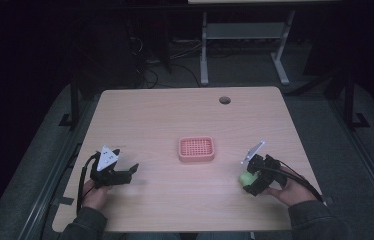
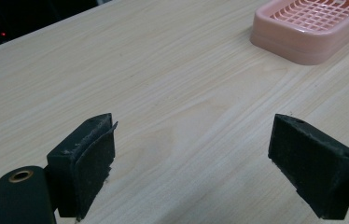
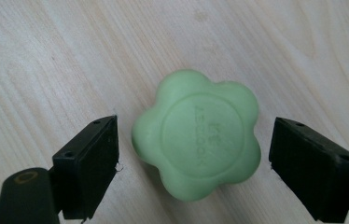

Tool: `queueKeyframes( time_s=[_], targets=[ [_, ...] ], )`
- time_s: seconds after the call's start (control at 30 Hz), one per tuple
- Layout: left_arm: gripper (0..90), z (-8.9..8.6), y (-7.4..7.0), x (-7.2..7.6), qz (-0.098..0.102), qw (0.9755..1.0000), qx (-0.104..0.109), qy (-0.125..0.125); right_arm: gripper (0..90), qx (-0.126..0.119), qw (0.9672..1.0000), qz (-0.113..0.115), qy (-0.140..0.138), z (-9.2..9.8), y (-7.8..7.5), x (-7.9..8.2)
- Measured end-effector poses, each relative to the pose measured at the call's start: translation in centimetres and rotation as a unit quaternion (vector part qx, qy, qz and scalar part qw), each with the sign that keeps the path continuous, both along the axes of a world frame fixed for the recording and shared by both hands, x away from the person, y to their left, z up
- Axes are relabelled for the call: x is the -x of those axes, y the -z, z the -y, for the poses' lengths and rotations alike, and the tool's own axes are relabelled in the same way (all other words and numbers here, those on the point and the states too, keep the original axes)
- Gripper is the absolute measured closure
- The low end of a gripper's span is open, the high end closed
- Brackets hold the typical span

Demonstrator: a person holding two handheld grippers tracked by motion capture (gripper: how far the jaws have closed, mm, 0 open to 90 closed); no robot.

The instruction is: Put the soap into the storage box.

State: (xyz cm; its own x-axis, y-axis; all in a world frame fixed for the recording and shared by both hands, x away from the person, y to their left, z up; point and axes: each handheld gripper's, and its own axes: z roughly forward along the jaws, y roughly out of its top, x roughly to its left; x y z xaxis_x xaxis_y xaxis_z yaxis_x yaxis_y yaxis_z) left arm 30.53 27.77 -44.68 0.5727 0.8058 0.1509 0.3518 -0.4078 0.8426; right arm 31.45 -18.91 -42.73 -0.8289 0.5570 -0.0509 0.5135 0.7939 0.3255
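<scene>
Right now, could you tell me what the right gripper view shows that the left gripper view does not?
The right gripper view has a green flower-shaped soap lying on the table between the open right gripper, with gaps either side. The left gripper view instead has a pink slotted soap dish ahead of the open left gripper. Both share the pale wooden table.

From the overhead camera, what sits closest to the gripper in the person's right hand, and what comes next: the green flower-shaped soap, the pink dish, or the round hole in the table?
1. Green flower-shaped soap, between the right gripper jaws.
2. Pink dish, at the table's middle, to its left.
3. Round hole, near the far edge.
</scene>
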Motion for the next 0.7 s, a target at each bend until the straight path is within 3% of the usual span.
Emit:
queueKeyframes(
  time_s=[0.7],
  targets=[
    [14.0,-0.1,-0.1,0.0,0.000,1.0000,0.000,0.000,18.2,0.040,0.9985,-0.033,-0.016,-1.0,1.2,-1.2]
  ],
)
